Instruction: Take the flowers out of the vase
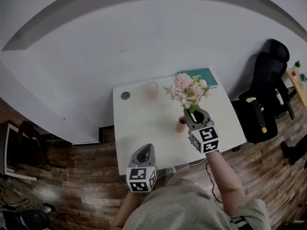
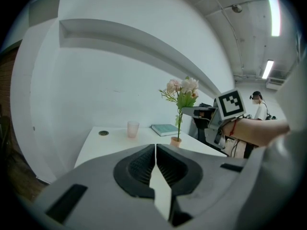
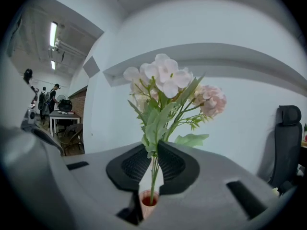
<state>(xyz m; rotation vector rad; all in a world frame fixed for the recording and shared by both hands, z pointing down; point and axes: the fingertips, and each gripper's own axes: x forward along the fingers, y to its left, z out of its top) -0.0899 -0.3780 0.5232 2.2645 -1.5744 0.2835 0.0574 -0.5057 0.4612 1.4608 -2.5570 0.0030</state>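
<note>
Fingers (image 2: pixel 139 166) of the left gripper (image 2: pixel 155 146) lie pressed together with nothing between them. That gripper hangs over the near part of the desk (image 1: pixel 144 123), at about 7 o'clock from the vase (image 1: pixel 181 124), and has no part in the work as things stand.

Next out, the right gripper (image 3: pixel 153 153) has its fingers drawn narrow onto the green stems (image 3: pixel 153 174) of the flowers (image 3: pixel 165 78). They pinch just under the lowest leaves and above the vase mouth. In the head view this gripper reaches in from about 4 o'clock of the vase, and the blooms spread at 12 to 1 o'clock beyond it.

The small terracotta vase stands upright on the desk. The stem ends run down into its opening, so the bunch is gripped but not yet free. By my reading the grasp is made and the lift is the step in hand. What is left is to raise the stems clear of the rim, carry them aside and set them down. Nothing holds the light vase, so it may ride up or tip with the stems.

Farther back, a pink cup (image 1: pixel 152 88) stands at 10 o'clock of the vase, and a teal book (image 1: pixel 205 75) lies at 1 o'clock by the far edge.
</note>
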